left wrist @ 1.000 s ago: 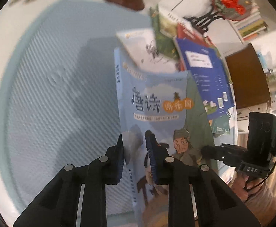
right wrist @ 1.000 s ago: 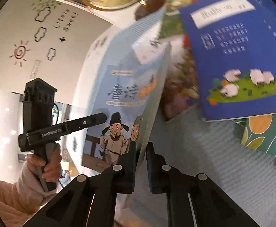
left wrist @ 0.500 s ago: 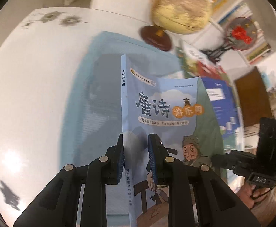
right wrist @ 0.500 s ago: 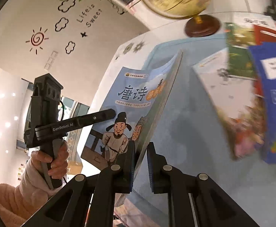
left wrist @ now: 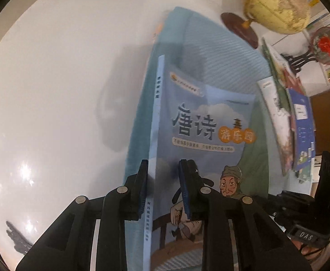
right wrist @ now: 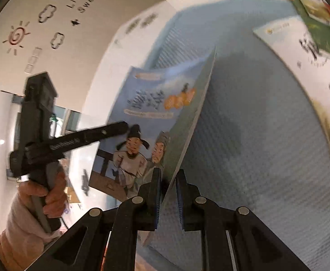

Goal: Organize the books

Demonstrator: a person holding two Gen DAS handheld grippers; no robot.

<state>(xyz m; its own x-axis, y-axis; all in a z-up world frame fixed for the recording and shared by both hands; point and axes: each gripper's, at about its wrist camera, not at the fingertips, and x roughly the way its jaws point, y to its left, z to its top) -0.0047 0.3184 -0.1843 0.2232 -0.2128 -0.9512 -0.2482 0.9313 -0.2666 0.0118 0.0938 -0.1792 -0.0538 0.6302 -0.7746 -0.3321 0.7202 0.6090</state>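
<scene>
White wall with sun-and-cloud decals, glossy white table, blue mat.

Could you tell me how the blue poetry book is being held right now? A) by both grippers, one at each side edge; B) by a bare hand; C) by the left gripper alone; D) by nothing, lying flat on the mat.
A: the left gripper clamps the book at its spine, and the right gripper clamps the opposite edge.

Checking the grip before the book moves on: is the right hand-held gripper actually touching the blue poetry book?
Touching. The right wrist view shows the right hand-held gripper closed on the blue poetry book's lower edge, pads against both faces.
</scene>
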